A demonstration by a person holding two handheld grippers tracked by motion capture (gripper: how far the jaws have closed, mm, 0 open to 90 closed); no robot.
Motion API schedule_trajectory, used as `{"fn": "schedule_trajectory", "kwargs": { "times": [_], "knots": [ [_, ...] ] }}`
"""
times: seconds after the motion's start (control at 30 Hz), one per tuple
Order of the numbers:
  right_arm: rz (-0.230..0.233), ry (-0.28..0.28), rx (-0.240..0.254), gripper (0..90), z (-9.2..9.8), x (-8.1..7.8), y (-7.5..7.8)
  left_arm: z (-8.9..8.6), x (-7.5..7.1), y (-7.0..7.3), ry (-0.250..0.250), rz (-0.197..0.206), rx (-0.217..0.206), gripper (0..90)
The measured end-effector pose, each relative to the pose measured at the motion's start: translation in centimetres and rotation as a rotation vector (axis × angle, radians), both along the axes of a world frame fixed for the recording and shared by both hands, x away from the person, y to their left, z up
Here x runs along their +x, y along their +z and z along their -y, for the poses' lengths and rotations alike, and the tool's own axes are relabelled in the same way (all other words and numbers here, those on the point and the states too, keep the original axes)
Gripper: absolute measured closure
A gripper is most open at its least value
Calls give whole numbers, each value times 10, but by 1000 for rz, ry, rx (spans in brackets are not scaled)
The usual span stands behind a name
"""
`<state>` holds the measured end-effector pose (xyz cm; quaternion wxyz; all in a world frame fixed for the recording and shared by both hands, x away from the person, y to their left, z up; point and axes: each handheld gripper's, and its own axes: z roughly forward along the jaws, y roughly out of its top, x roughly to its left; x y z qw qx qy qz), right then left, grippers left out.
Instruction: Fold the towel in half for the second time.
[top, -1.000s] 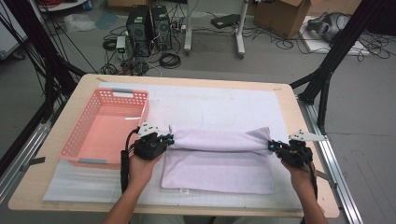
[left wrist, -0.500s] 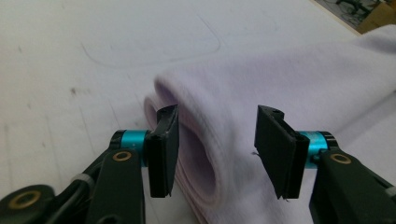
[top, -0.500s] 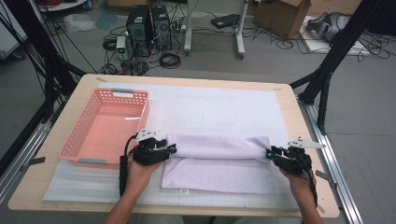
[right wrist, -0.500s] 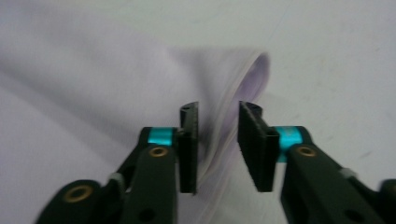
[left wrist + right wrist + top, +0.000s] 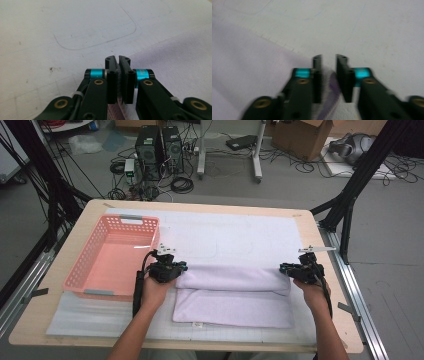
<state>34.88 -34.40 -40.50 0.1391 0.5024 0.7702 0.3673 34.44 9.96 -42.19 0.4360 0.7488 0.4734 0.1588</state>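
Gripped towel edge in left tongs; right tongs just closing, seemingly loose — could slip, spoiling fold.

One lilac towel lies folded on one white mat, which covers one wooden counter. One pink basket sits on it too. Two claws are at work, the left claw and the right claw. Two computer towers stand on the floor beyond, with one cardboard box.
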Motion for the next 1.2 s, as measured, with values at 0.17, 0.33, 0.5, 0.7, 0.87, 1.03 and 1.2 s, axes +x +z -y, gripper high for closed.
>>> {"fn": "schedule_trajectory", "kwargs": {
  "times": [0.17, 0.33, 0.5, 0.7, 0.87, 1.03, 1.2],
  "knots": [
    [81, 20, 39, 840, 4, -20, 3, -7, -18, 9, -23, 59, -77, 860],
    [139, 35, 127, 836, 17, -53, -2, -14, -43, 6, -69, 108, -101, 857],
    [188, 61, 160, 836, 21, -83, -7, -22, -63, 1, -132, 121, -133, 857],
    [233, 76, 148, 837, 23, -108, -17, -27, -82, -6, -151, 124, -138, 857],
    [244, 86, 124, 837, 21, -120, -15, -28, -94, -11, -167, 127, -145, 857],
    [254, 89, 98, 839, 21, -131, -13, -29, -102, -10, -175, 131, -140, 857],
    [233, 90, 78, 841, 18, -145, -13, -30, -111, -9, -200, 126, -133, 858]
  ]
}}
